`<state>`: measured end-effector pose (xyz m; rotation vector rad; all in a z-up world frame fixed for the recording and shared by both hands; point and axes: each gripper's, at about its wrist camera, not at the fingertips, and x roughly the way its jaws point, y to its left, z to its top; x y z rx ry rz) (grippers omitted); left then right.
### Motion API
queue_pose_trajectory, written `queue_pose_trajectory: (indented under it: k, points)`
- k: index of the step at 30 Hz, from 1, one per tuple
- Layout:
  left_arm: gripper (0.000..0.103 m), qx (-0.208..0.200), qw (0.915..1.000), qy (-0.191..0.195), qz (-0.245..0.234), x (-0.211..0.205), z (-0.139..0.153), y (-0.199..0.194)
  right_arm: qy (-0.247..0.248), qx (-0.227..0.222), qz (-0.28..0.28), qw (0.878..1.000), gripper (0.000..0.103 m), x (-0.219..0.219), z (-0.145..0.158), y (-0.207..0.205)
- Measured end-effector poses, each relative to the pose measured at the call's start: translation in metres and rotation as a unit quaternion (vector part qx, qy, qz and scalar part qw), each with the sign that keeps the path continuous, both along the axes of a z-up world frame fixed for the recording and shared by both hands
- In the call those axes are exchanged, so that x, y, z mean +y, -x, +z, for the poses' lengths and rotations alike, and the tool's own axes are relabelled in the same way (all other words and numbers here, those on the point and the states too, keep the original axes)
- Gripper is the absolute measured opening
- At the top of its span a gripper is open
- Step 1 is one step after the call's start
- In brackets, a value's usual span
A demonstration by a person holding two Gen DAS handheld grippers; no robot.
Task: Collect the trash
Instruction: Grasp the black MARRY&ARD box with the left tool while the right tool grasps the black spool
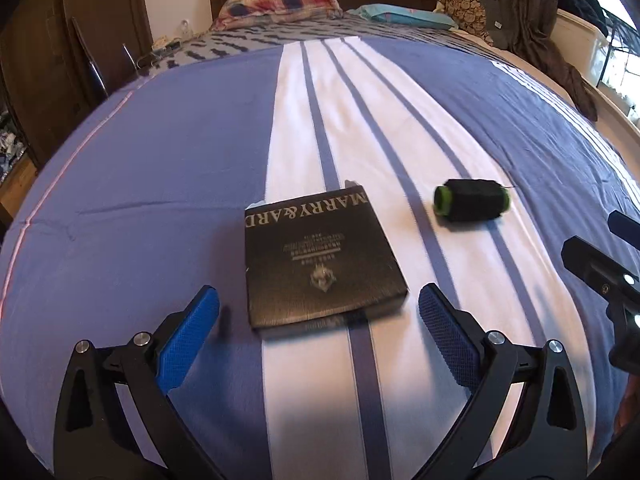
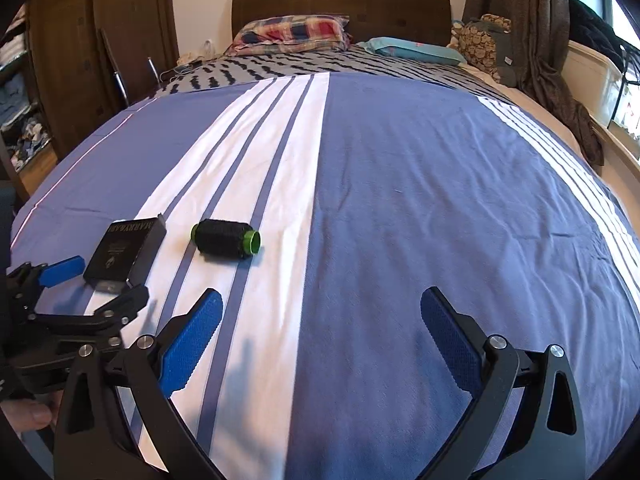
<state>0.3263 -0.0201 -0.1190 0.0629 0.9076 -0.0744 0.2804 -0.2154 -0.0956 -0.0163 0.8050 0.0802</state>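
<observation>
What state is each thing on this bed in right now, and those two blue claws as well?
Black box: closed, lying flat on the bedspread, not gripped.
Thread spool: on its side, apart from the box, untouched.
Left gripper: open, fingers either side of the box's near end.
Right gripper: open, holding nothing, over bare bedspread.

Flat black cardboard box with silver "MARRY&ARD" lettering [image 1: 320, 256] [image 2: 122, 254] lies face up, closed, straight ahead of the left jaws, just beyond the tips and centred between them. Black thread spool with green plastic ends [image 1: 472, 200] [image 2: 225, 239] lies on its side, ahead and left of the right jaws, apart from the box.
</observation>
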Motion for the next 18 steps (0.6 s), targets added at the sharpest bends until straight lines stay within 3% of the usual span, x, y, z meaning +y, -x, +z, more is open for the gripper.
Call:
queue_pose_trajectory:
  k: [1, 3, 13, 18]
  points:
    - [0.092, 0.003, 1.0000, 0.009, -0.003, 0.002, -0.001, -0.002, -0.001, 0.001, 0.000, 1.000, 0.099, 0.002, -0.001, -0.004]
    - [0.073, 0.006, 0.9997, 0.020, -0.010, 0.005, -0.002, -0.007, -0.003, 0.004, 0.001, 1.000, 0.099, 0.006, -0.003, -0.010]
    - [0.072, -0.015, 0.9998, 0.002, -0.013, 0.036, 0.008, -0.010, -0.011, 0.019, 0.022, 1.000, 0.099, 0.049, -0.011, -0.037]
    - [0.072, -0.014, 0.9997, 0.013, -0.016, 0.044, 0.006, -0.009, 0.002, 0.036, 0.025, 0.999, 0.097, 0.073, -0.020, -0.052]
